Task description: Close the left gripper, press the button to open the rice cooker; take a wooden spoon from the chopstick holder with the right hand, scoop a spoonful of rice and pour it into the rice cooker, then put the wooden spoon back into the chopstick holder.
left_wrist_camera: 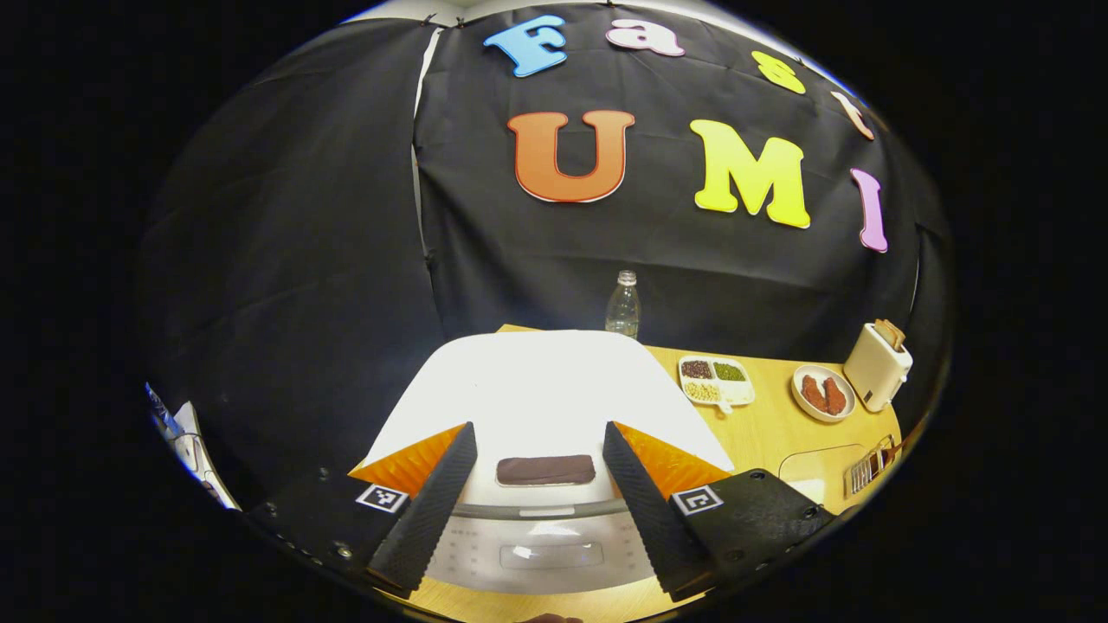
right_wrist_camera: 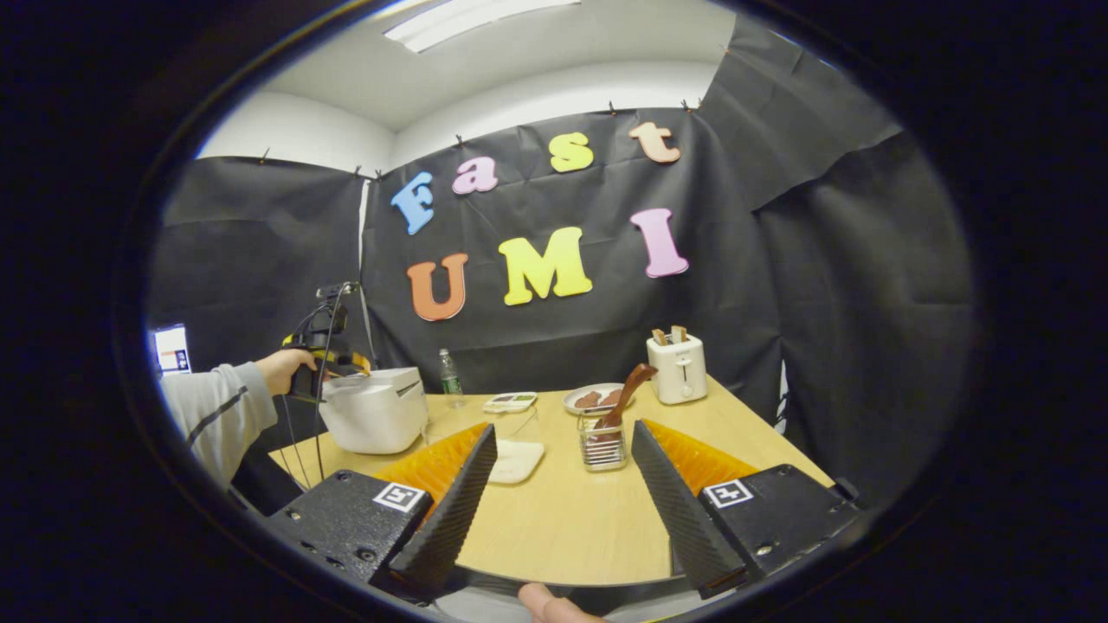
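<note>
stage: start | my left gripper (left_wrist_camera: 537, 484) gapes over cooker button (left_wrist_camera: 545, 470), low centre | lid (left_wrist_camera: 545, 389) down | my right gripper (right_wrist_camera: 558, 493) spread, empty | spoon (right_wrist_camera: 625, 394) in holder (right_wrist_camera: 603, 446), centre | all steps left

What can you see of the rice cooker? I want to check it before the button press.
The rice cooker is white, smooth like plastic, with its lid shut. It stands upright on the wooden table. A dark bar and a clear panel mark its front. The left gripper hovers over it, jaws open, touching nothing.
</note>
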The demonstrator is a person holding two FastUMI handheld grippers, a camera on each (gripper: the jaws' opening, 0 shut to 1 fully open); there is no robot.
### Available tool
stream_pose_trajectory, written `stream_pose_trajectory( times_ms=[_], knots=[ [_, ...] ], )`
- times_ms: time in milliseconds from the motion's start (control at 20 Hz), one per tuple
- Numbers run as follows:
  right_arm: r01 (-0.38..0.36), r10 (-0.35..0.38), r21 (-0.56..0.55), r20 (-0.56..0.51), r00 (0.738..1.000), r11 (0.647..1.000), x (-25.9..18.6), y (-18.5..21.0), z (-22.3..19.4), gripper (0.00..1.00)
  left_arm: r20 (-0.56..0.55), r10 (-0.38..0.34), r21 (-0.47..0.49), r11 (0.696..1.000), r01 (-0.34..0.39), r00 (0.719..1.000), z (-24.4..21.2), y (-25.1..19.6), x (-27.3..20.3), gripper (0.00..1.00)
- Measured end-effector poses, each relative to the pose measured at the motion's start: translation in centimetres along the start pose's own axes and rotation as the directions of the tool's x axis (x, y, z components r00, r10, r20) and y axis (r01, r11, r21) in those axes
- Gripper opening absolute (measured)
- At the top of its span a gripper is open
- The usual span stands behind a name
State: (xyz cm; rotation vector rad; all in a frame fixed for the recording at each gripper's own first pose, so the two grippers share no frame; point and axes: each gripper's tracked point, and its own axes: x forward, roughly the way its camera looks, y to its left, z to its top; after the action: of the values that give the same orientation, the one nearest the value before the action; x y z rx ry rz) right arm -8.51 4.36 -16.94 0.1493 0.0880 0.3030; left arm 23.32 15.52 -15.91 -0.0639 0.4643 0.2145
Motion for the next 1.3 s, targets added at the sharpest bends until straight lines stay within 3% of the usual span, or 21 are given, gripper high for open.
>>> stream_pose_trajectory(
  times_ms=[250, 300, 350, 500, 550, 600, 850, 1050, 1250, 1300],
  knots=[
    [-0.007, 0.007, -0.011, 0.019, 1.0, 1.0, 0.0, 1.0, 0.7, 1.0, -0.03, -0.014, -0.006, 1.0, 0.013, 0.999, -1.2, -0.3, -0.1, 0.96],
    [-0.005, 0.005, -0.008, 0.017, 1.0, 1.0, 0.0, 0.9, 0.6, 0.94, -0.019, -0.011, 0.003, 1.0, 0.011, 1.0, -1.3, -0.2, -0.2, 0.96],
    [-0.002, 0.002, -0.006, 0.013, 1.0, 1.0, 0.2, 0.9, 0.5, 1.0, -0.017, -0.007, 0.002, 1.0, 0.007, 1.0, -1.3, -0.3, 0.0, 0.98],
    [-0.001, 0.001, 0.008, -0.015, 1.0, 1.0, 0.5, 1.1, 0.0, 1.0, 0.006, 0.0, -0.029, 1.0, 0.0, 1.0, -1.2, -0.2, 0.1, 0.97],
    [0.0, 0.001, 0.013, -0.025, 1.0, 1.0, 0.4, 1.3, -0.1, 0.94, 0.029, 0.001, -0.019, 1.0, -0.001, 1.0, -1.2, -0.3, 0.1, 0.98],
    [-0.002, 0.003, 0.014, -0.031, 1.0, 1.0, 0.3, 1.4, -0.1, 1.0, 0.032, 0.004, -0.012, 1.0, -0.004, 0.999, -1.5, -0.4, 0.1, 0.98],
    [0.027, -0.027, 0.01, -0.019, 0.999, 1.0, 0.7, 0.8, 1.5, 1.0, 0.1, -0.01, -0.059, 0.998, 0.016, 0.995, -0.7, -0.4, -1.3, 0.96],
    [0.045, -0.045, -0.001, -0.005, 0.999, 0.999, 1.5, 0.9, 3.5, 1.0, 0.132, -0.023, -0.057, 0.998, 0.031, 0.991, -0.2, -1.1, -4.3, 0.94],
    [0.075, -0.074, -0.031, 0.026, 0.997, 0.997, 2.5, 0.8, 6.3, 1.0, 0.213, -0.06, -0.005, 0.998, 0.062, 0.975, 0.9, -2.6, -10.7, 0.94],
    [0.092, -0.091, -0.039, 0.035, 0.995, 0.995, 2.7, 0.6, 6.8, 0.94, 0.231, -0.066, 0.009, 0.998, 0.065, 0.971, 0.8, -2.8, -12.6, 0.94]
  ],
)
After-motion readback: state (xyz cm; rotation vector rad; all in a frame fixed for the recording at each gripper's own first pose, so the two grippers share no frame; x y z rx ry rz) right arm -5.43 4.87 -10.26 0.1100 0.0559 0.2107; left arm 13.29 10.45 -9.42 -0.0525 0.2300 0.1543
